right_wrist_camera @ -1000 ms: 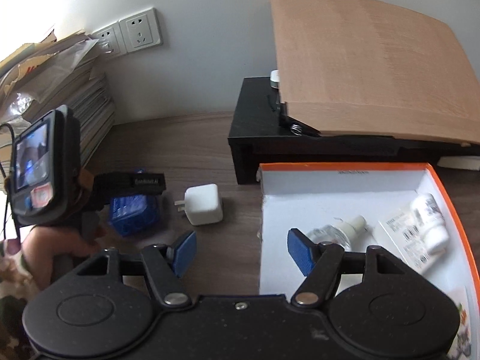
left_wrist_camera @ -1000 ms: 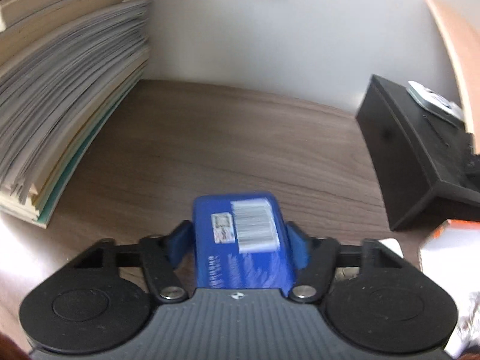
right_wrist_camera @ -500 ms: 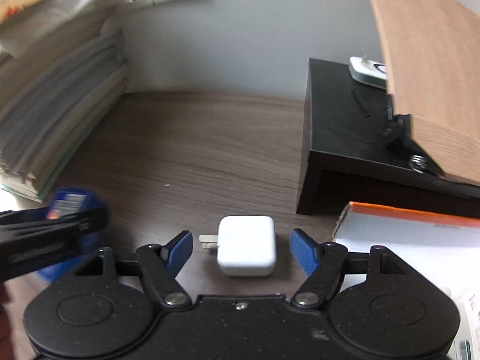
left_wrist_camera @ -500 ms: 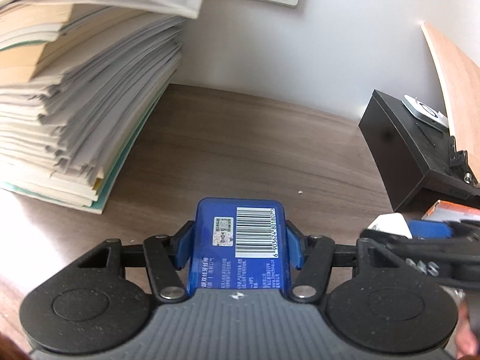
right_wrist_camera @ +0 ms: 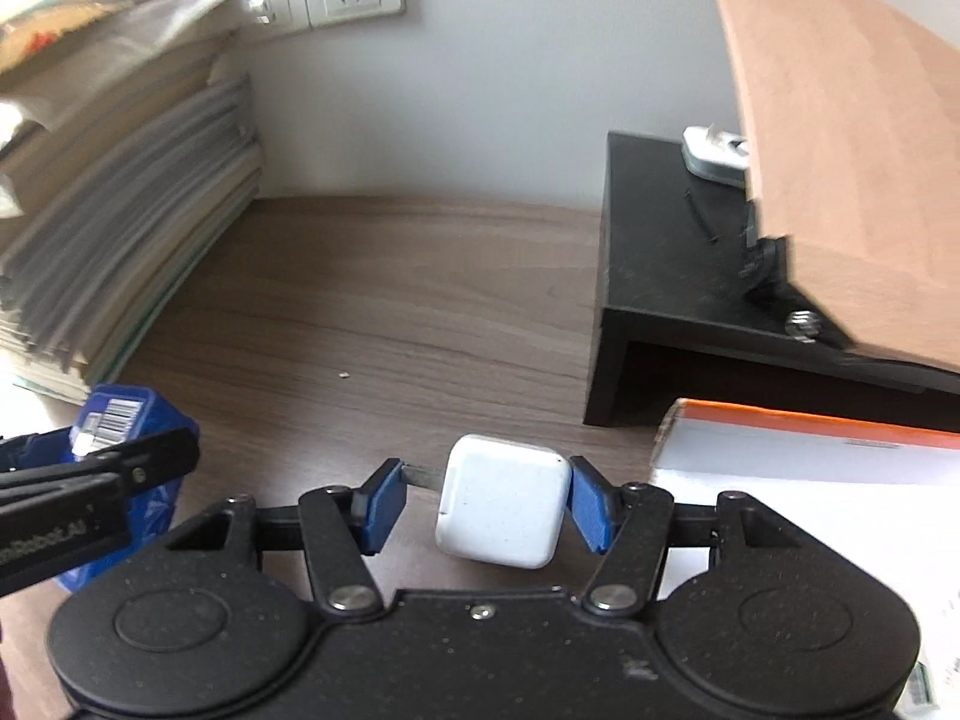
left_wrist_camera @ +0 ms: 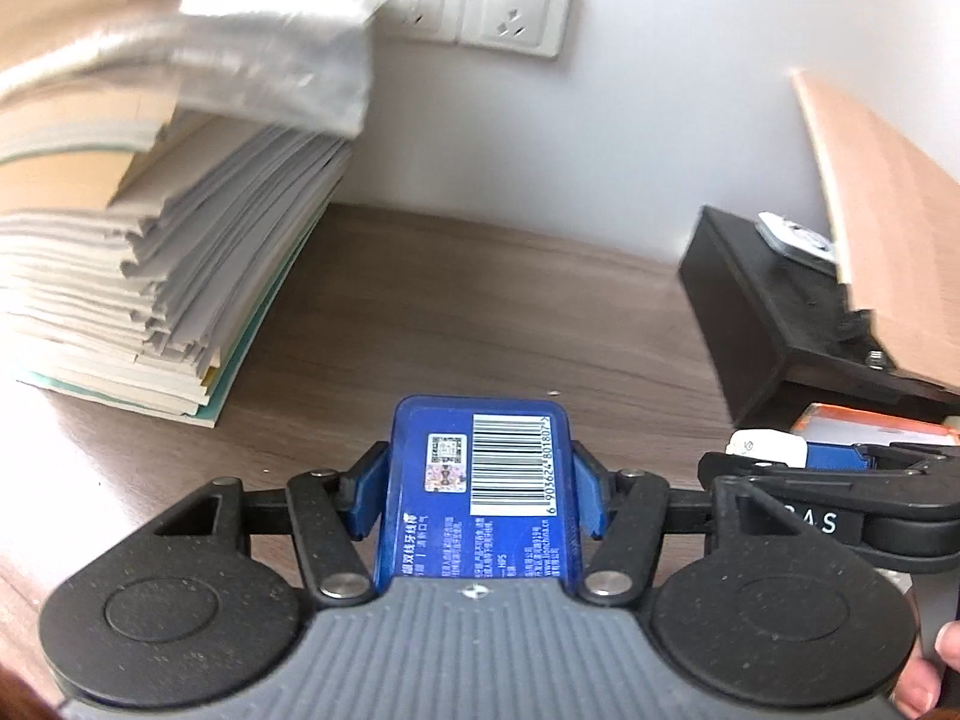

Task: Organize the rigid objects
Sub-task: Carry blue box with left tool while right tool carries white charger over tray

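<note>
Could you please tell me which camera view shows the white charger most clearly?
The right wrist view: the white charger sits whole between the right gripper's jaws, which have just been closing, prongs pointing left. The left wrist view shows only a sliver at the right edge.

The blue box [left_wrist_camera: 480, 480], flat with rounded corners, a barcode sticker and white print on its upper face, is lifted off the desk, clamped at both sides. The white charger [right_wrist_camera: 501, 504], a rounded cube, lies on the desk, metal prongs pointing left, just beside the orange-rimmed white box [right_wrist_camera: 810, 450].
</note>
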Demonstrator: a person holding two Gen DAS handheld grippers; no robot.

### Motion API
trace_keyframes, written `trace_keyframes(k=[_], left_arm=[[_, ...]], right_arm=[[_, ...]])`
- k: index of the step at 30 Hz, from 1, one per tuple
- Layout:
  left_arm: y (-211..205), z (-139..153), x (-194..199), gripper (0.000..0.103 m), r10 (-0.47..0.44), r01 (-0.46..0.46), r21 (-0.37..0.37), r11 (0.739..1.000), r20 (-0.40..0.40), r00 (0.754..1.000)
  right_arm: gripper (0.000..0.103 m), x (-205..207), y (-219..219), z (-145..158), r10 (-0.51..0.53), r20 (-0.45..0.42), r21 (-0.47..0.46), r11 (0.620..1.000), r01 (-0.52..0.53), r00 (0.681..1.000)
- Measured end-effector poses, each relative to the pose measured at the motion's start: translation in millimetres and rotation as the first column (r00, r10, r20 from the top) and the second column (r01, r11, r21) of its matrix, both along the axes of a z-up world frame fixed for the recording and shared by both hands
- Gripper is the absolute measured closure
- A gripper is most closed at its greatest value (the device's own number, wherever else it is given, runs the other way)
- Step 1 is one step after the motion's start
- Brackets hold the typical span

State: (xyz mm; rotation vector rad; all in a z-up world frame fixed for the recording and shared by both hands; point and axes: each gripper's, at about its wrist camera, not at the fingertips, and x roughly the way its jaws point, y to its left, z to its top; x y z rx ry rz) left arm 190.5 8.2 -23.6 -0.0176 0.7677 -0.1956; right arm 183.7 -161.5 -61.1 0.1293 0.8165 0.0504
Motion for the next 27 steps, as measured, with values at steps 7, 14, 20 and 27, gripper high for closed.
trace_keyframes(k=[7,14,20,27], left_arm=[[-30,19,-38,0.042,-0.042,0.043,-0.005,0.999,0.035,0.998],[-77,33,-87,0.042,-0.120,0.121,-0.015,0.993,0.063,0.991],[-120,44,-129,0.042,-0.192,0.195,-0.018,0.981,0.091,0.977],[-159,52,-162,0.042,-0.258,0.262,-0.025,0.965,0.123,0.958]], right_arm=[[0.033,-51,-30,35,-0.038,0.070,0.035,0.999,0.035,0.997],[0.033,-116,-77,59,-0.105,0.124,0.049,0.994,0.100,0.987],[0.033,-176,-131,71,-0.189,0.153,0.051,0.982,0.183,0.970],[0.032,-226,-173,77,-0.262,0.178,0.061,0.965,0.255,0.949]])
